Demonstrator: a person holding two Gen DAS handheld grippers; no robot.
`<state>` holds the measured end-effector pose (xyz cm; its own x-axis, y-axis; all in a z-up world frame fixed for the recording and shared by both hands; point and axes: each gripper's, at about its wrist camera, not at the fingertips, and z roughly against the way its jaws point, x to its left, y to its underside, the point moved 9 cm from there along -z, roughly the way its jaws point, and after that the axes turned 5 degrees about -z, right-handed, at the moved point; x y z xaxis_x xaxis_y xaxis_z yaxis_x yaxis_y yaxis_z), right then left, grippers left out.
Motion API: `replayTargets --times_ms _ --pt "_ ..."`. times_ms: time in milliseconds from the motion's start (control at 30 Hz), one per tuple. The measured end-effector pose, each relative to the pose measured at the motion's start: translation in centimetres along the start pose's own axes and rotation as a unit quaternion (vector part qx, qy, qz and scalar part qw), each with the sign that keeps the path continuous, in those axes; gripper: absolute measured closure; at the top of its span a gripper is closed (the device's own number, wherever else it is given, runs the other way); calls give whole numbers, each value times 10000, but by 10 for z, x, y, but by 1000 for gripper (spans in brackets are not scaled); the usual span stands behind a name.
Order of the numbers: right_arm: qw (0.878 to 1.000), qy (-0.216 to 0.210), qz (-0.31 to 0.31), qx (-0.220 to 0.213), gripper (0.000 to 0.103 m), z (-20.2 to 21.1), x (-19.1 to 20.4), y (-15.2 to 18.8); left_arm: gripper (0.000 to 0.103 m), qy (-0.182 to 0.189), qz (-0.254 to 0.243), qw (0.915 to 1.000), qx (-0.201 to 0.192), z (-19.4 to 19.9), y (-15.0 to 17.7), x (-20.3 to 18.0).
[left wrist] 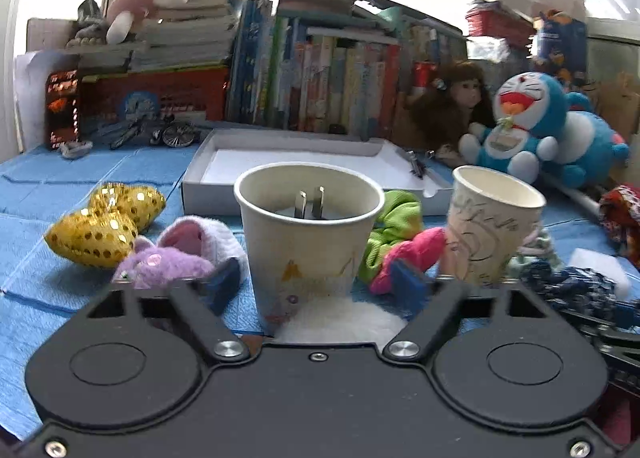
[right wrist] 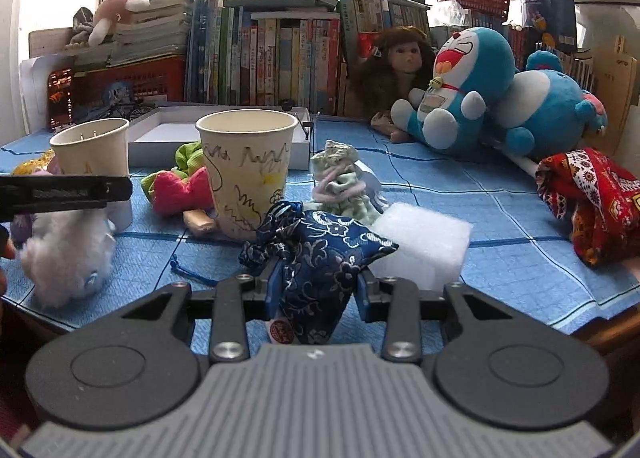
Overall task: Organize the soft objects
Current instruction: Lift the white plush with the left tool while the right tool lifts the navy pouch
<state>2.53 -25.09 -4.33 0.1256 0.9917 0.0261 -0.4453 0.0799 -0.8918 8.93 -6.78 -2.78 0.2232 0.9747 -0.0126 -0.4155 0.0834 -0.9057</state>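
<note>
- Soft things are mostly loose on the worktop (right wrist: pixel 500 193), so I judge the sorting is at an early stage.
- The white tray (left wrist: pixel 304 145) at the back looks empty; nothing soft lies in it yet.
- The near paper cup (left wrist: pixel 308 234) holds what seems to be a plug with two metal prongs, not a soft thing. The scribbled cup (right wrist: pixel 248 173) beside it shows nothing inside from my angle.
- My right gripper (right wrist: pixel 316 294) is closed narrow on the dark blue patterned pouch (right wrist: pixel 320 254), pads pressing both its sides; this is the one item in hand, near the worktop's front edge.
- My left gripper (left wrist: pixel 316 282) stands wide, its fingers either side of the near cup and clear of it, gripping nothing. A white fluffy toy (right wrist: pixel 68 258) lies just below it.
- Not yet put away: two gold sequin hearts (left wrist: pixel 104 221), a purple plush (left wrist: pixel 168 254), a green and pink bundle (left wrist: pixel 400 242), a pale green pouch (right wrist: pixel 340 181), a white foam block (right wrist: pixel 424 250) and a red patterned cloth (right wrist: pixel 588 197).
- Where the pouch belongs I cannot tell.
</note>
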Motion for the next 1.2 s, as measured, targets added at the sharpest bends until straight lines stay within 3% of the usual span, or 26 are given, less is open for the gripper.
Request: replayTargets --times_ms 133,400,467,533,633,767,800,833,933,1200 --pt "10000 -29 -4 -23 62 -1 3 -1 16 21 -249 9996 96 15 1 -2" --pt "9999 -122 -5 -37 62 -2 10 -1 13 411 -635 9968 257 54 24 -17" --pt "9999 -155 -7 -52 62 -2 12 -2 19 357 -751 9960 333 54 31 -21" --pt "9998 -169 1 -89 62 0 13 -4 32 389 -737 9956 423 51 37 -22" --pt "9997 -177 7 -144 62 3 14 -7 32 501 -664 9950 559 44 43 -25" --pt "9996 -189 3 -197 62 6 15 -10 27 353 -728 9954 506 38 46 -27" --pt "9996 -195 13 -212 62 7 15 -10 30 385 -728 9954 499 37 45 -28" --pt "9995 -201 22 -222 62 8 16 -10 43 414 -692 9956 472 36 45 -29" --pt "9994 -226 44 -266 62 11 18 -12 55 564 -605 9952 515 36 42 -31" --pt "9984 -357 -81 -440 62 23 18 -27 56 640 -676 9954 214 60 19 -32"
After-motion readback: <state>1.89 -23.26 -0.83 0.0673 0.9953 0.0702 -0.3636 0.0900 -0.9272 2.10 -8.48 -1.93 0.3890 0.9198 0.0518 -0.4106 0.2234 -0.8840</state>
